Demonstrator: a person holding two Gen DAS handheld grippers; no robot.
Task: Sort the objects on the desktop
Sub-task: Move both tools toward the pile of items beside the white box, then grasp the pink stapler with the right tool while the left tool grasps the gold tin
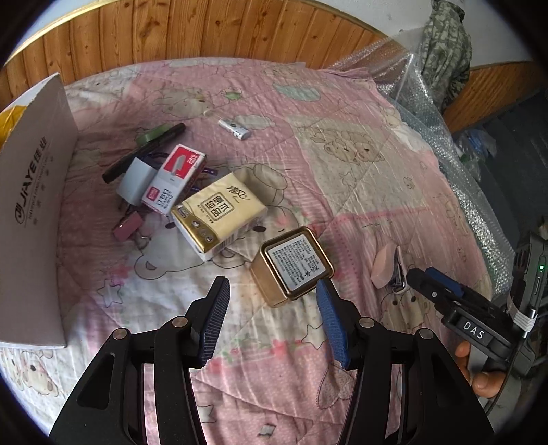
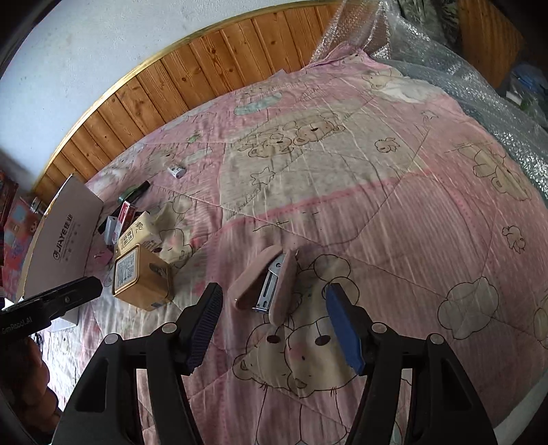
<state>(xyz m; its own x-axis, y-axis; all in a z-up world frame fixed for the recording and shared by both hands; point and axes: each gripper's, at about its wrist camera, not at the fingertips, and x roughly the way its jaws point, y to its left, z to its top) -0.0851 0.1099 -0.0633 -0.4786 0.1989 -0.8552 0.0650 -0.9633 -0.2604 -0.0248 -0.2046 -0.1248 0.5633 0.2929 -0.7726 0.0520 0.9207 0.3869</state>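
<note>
My left gripper point(image 1: 272, 291) is open and empty, just in front of a gold tin point(image 1: 291, 265) lying on the pink quilt; the tin also shows in the right wrist view point(image 2: 142, 275). My right gripper point(image 2: 274, 297) is open and empty, its fingers either side of a pink stapler point(image 2: 265, 284) lying on the quilt; the stapler also shows in the left wrist view point(image 1: 388, 265). A tissue pack point(image 1: 219, 215), a staples box point(image 1: 176, 178), a white charger point(image 1: 135, 178), a black marker point(image 1: 144, 152), a pink binder clip point(image 1: 126, 227) and a small silver device point(image 1: 234, 128) lie beyond the tin.
An open cardboard box point(image 1: 30, 212) stands at the left of the quilt, also seen in the right wrist view point(image 2: 65, 239). A wooden panel wall point(image 1: 205, 30) runs behind. Bubble wrap point(image 1: 428, 113) covers the right side. A green tape roll point(image 1: 150, 133) lies by the marker.
</note>
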